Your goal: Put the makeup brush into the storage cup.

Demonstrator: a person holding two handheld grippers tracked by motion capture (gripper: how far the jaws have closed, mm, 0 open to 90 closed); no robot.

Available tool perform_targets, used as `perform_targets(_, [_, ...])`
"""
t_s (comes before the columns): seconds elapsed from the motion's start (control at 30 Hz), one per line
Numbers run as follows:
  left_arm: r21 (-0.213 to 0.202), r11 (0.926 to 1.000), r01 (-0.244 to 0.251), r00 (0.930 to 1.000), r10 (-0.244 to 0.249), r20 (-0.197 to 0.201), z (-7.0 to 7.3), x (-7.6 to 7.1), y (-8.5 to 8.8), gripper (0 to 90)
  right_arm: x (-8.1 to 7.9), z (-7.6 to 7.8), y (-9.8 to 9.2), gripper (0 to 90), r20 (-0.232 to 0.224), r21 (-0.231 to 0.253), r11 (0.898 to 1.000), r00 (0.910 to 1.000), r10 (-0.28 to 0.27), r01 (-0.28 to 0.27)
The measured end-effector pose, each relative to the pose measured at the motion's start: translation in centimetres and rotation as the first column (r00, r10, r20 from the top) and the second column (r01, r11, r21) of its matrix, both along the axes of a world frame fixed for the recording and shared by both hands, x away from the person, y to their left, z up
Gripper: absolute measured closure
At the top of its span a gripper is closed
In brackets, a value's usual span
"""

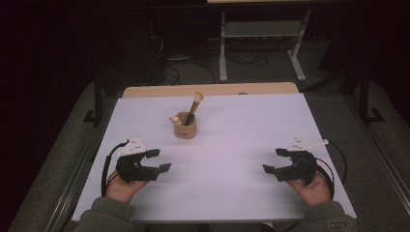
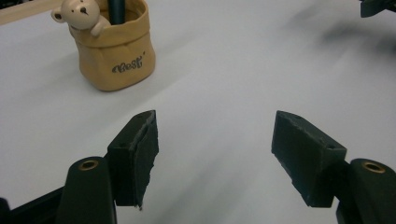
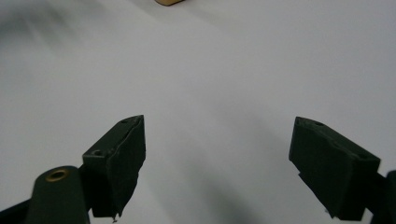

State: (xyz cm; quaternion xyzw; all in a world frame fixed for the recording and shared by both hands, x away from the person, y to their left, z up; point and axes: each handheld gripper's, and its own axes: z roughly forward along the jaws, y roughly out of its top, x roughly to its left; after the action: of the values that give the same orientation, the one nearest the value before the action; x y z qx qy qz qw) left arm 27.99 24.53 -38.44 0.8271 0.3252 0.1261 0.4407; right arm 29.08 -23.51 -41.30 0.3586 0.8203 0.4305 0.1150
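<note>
A tan bag-shaped holder [image 1: 185, 126] with a small bear figure on its rim stands mid-table, a brush [image 1: 195, 105] upright in it. The left gripper view shows the holder [image 2: 116, 53] ahead and to the left, with the bear [image 2: 80, 14] on its edge. My left gripper [image 1: 161, 160] rests at the table's near left, open, nothing between its jaws [image 2: 215, 154]. At the near right, my right gripper [image 1: 271, 160] is open and empty too [image 3: 219, 163]. Both point inward over the white tabletop [image 1: 227, 145].
A wooden strip [image 1: 208, 90] runs along the table's far edge. Beyond it, on dark floor, stand the white legs of another table [image 1: 261, 46] with cables. The other gripper's tip [image 2: 376, 7] shows at the top right of the left gripper view.
</note>
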Motion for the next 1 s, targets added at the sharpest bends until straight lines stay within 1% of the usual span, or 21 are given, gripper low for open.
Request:
perform_targets(0.07, [0.006,1.0,0.001,1.0,-0.001,0.002,-0.4,-0.3,0.1,31.1,0.0,0.0,0.0,17.9,-0.003,-0.001,1.0,1.0,-0.001,0.001])
perform_targets(0.2, [0.001,1.0,-0.006,1.0,0.006,-0.004,-1.3,-0.7,0.4,31.1,0.0,-0.1,0.0,17.9,-0.004,-0.001,1.0,1.0,-0.003,0.003])
perform_targets(0.3, [-0.014,0.9997,-0.021,0.9996,0.021,-0.018,-2.0,-1.0,0.7,31.0,0.0,-0.2,0.0,17.9,-0.009,-0.001,1.0,0.9999,-0.005,0.005])
perform_targets(0.33, [-0.004,0.9998,-0.02,0.9996,0.02,-0.018,-2.2,-1.1,0.8,30.9,0.0,-0.3,0.0,17.9,-0.005,0.0,1.0,1.0,-0.003,0.003])
perform_targets(0.37, [-0.007,0.9997,-0.023,0.9995,0.023,-0.02,-2.4,-1.2,0.8,30.7,0.1,-0.3,0.0,17.9,-0.004,-0.005,1.0,1.0,0.0,0.0])
perform_targets(0.4, [0.001,0.9998,-0.022,0.9996,0.022,-0.02,-2.5,-1.3,0.9,30.7,0.1,-0.3,0.0,17.9,-0.006,-0.004,1.0,1.0,-0.001,0.001])
perform_targets(0.47, [0.003,0.9998,-0.02,0.9996,0.02,-0.02,-2.7,-1.4,0.9,30.2,0.1,-0.4,0.1,17.8,-0.011,-0.005,1.0,0.9999,-0.006,0.006])
perform_targets(0.5, [0.014,0.9998,-0.016,0.9996,0.016,-0.023,-2.7,-1.5,0.8,30.0,0.1,-0.4,0.1,17.8,-0.012,-0.007,1.0,0.9999,-0.005,0.005])
perform_targets(0.57, [0.021,0.9997,-0.013,0.9997,0.014,-0.019,-2.8,-1.7,0.8,29.4,0.1,-0.4,0.2,17.8,-0.01,-0.014,1.0,0.9999,-0.003,0.003])
perform_targets(0.6, [0.017,0.9997,-0.015,0.9996,0.015,-0.022,-2.9,-1.8,0.7,29.3,0.0,-0.4,0.2,17.7,-0.012,-0.018,1.0,0.9999,-0.003,0.003])
perform_targets(0.63, [0.024,0.9997,-0.011,0.9997,0.012,-0.022,-3.0,-2.0,0.8,29.2,0.0,-0.4,0.2,17.8,-0.013,-0.019,1.0,0.9999,-0.001,0.001])
perform_targets(0.67, [0.018,0.9997,-0.015,0.9996,0.016,-0.024,-3.1,-2.1,0.7,29.0,0.0,-0.5,0.2,17.8,-0.007,-0.016,1.0,1.0,0.001,-0.001])
perform_targets(0.7, [0.027,0.9996,-0.01,0.9997,0.01,-0.023,-3.1,-2.2,0.7,28.7,-0.1,-0.6,0.2,17.8,-0.006,-0.015,1.0,1.0,0.005,-0.005])
perform_targets(0.73, [0.025,0.9996,-0.013,0.9997,0.013,-0.023,-3.1,-2.3,0.7,28.4,-0.1,-0.7,0.2,17.7,-0.011,-0.017,1.0,0.9999,0.005,-0.005])
perform_targets(0.77, [0.029,0.9995,-0.01,0.9998,0.01,-0.018,-3.1,-2.3,0.7,28.3,-0.2,-0.8,0.3,17.7,-0.019,-0.017,1.0,0.9998,0.007,-0.007])
perform_targets(0.8, [0.03,0.9995,-0.008,0.9999,0.008,-0.008,-3.0,-2.4,0.8,28.2,-0.2,-0.9,0.3,17.7,-0.018,-0.022,1.0,0.9998,0.01,-0.011])
perform_targets(0.87, [0.024,0.9996,-0.015,0.9999,0.015,-0.001,-3.0,-2.6,0.7,27.8,-0.3,-1.0,0.5,17.8,-0.018,-0.023,1.0,0.9997,0.015,-0.015])
perform_targets(0.9, [0.024,0.9996,-0.017,0.9998,0.017,-0.004,-3.0,-2.6,0.7,27.4,-0.3,-1.1,0.5,17.8,-0.015,-0.023,1.0,0.9997,0.019,-0.019])
perform_targets(0.93, [0.024,0.9996,-0.016,0.9998,0.016,-0.009,-3.0,-2.7,0.7,27.0,-0.4,-1.1,0.5,17.7,-0.023,-0.025,1.0,0.9996,0.016,-0.017])
perform_targets(0.97, [0.022,0.9996,-0.014,0.9999,0.015,-0.005,-3.0,-2.8,0.6,26.9,-0.4,-1.1,0.5,17.8,-0.025,-0.026,1.0,0.9995,0.018,-0.018])
perform_targets(1.0, [0.029,0.9995,-0.011,0.9999,0.011,-0.002,-3.0,-2.9,0.7,26.9,-0.5,-1.1,0.6,17.8,-0.028,-0.025,1.0,0.9995,0.017,-0.017])
